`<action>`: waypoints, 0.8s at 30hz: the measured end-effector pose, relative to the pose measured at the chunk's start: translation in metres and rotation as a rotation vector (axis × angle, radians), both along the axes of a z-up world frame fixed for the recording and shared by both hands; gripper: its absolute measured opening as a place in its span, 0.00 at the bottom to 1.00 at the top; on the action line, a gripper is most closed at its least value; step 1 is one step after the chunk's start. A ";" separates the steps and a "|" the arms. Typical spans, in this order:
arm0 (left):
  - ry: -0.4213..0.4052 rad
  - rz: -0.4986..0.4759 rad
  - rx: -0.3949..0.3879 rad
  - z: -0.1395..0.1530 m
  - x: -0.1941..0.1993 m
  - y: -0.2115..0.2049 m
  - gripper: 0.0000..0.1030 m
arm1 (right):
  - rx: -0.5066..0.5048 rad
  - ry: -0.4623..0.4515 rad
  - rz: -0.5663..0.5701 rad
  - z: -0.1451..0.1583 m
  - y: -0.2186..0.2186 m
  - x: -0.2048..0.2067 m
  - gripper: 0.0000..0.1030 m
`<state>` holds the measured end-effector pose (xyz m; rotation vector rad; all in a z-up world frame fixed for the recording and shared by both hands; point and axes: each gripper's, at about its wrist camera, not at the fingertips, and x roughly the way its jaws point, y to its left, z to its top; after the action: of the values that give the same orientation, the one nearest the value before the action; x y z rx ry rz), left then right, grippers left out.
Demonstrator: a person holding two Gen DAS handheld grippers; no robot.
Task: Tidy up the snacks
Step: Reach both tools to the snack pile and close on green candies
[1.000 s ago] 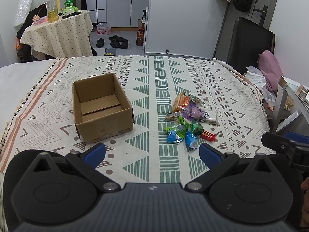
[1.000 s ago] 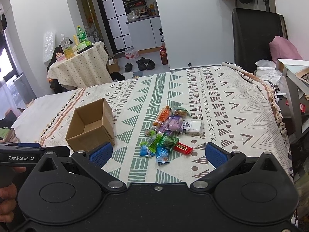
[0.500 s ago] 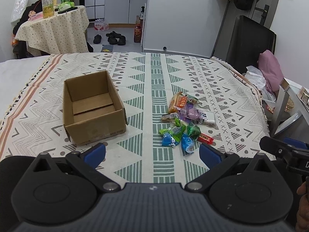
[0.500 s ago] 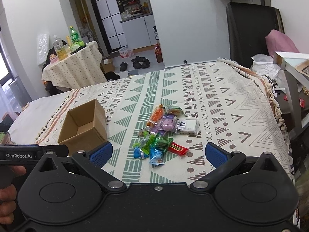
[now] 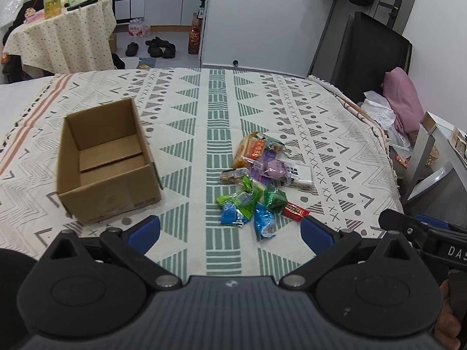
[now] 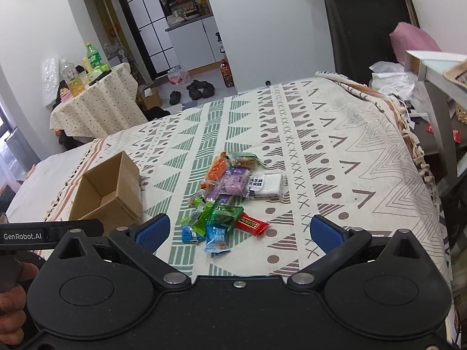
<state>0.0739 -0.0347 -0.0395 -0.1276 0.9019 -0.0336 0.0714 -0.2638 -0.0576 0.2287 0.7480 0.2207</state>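
Observation:
A pile of wrapped snacks (image 5: 264, 180) (image 6: 233, 198) lies on the patterned cloth, with orange, purple, white, green, blue and red packets. An open, empty cardboard box (image 5: 105, 157) (image 6: 108, 195) stands to its left. My left gripper (image 5: 230, 232) is open above the near edge of the cloth, short of the pile, with nothing between its blue pads. My right gripper (image 6: 239, 232) is open too, its blue pads either side of the nearest blue and red packets in view, held clear of them. Each view catches the other gripper at its edge.
The cloth-covered surface (image 5: 221, 108) drops off at the right, where a grey shelf (image 5: 432, 160) and a black chair (image 5: 376, 55) with pink fabric (image 5: 404, 102) stand. A small table with bottles (image 5: 61, 26) is at the far left. Shoes (image 5: 151, 48) lie on the floor beyond.
Both grippers have drawn closer to the cloth and tilted slightly, so the box and the snack pile look larger and nearer. Both stay open. Nothing on the cloth has moved.

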 end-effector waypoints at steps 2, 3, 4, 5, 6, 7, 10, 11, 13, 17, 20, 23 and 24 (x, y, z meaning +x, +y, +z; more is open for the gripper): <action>0.011 -0.003 -0.013 -0.004 0.006 -0.003 0.98 | 0.007 0.012 -0.006 -0.005 -0.003 0.005 0.97; 0.012 -0.005 -0.022 -0.006 0.009 -0.005 0.98 | 0.011 0.021 -0.009 -0.008 -0.005 0.008 0.96; 0.012 -0.007 -0.029 -0.008 0.012 -0.007 0.98 | 0.017 0.029 -0.012 -0.012 -0.006 0.011 0.94; 0.009 -0.009 -0.039 -0.009 0.015 -0.009 0.98 | 0.023 0.037 -0.015 -0.014 -0.008 0.013 0.92; 0.015 -0.012 -0.036 -0.012 0.018 -0.010 0.97 | 0.029 0.044 -0.018 -0.017 -0.010 0.015 0.91; 0.018 -0.016 -0.036 -0.014 0.021 -0.012 0.97 | 0.036 0.051 -0.020 -0.020 -0.011 0.017 0.90; 0.030 -0.024 -0.034 -0.023 0.029 -0.017 0.95 | 0.055 0.072 -0.029 -0.029 -0.015 0.024 0.87; 0.036 -0.026 -0.035 -0.026 0.032 -0.019 0.93 | 0.058 0.078 -0.031 -0.031 -0.016 0.025 0.85; 0.047 -0.027 -0.042 -0.031 0.039 -0.022 0.92 | 0.064 0.093 -0.038 -0.037 -0.017 0.029 0.84; 0.076 -0.032 -0.040 -0.044 0.051 -0.028 0.89 | 0.103 0.127 -0.050 -0.045 -0.022 0.038 0.83; 0.096 -0.035 -0.038 -0.053 0.060 -0.033 0.89 | 0.122 0.142 -0.058 -0.051 -0.024 0.045 0.83; 0.109 -0.040 -0.041 -0.061 0.069 -0.038 0.88 | 0.138 0.157 -0.062 -0.057 -0.025 0.054 0.83; 0.113 -0.041 -0.041 -0.064 0.072 -0.040 0.88 | 0.142 0.162 -0.064 -0.059 -0.025 0.056 0.83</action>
<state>0.1461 -0.0745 -0.1036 -0.1506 1.0173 -0.0838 0.1272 -0.2891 -0.1163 0.4085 0.8854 0.1962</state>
